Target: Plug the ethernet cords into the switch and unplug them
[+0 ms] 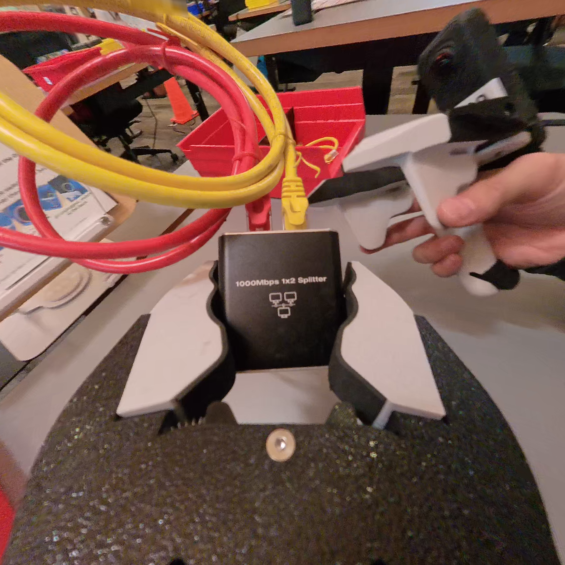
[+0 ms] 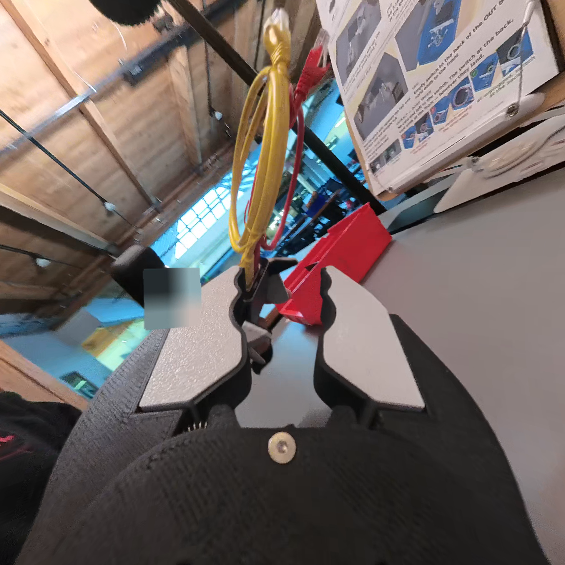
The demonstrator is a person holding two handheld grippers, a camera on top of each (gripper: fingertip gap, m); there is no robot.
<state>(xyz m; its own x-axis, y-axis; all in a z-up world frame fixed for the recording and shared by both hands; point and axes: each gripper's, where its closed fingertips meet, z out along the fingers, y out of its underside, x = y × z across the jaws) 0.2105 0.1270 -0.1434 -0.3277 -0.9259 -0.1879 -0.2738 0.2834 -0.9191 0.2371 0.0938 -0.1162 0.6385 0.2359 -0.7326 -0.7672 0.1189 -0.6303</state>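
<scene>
Two cords (image 1: pixel 293 195) are plugged into the switch (image 1: pixel 279 299), clamped in the left tongs (image 1: pixel 279 305); the right tongs (image 2: pixel 281 293), spread and empty, are nearer the yellow plug.

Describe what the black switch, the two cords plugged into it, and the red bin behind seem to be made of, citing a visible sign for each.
Switch: probably painted metal or hard plastic; smooth satin black faces with crisp folded edges.
Yellow cord and red cord: flexible rubbery plastic jackets; glossy, bending in loops.
Red bin: likely rigid moulded plastic; uniform colour, thin straight walls.
</scene>
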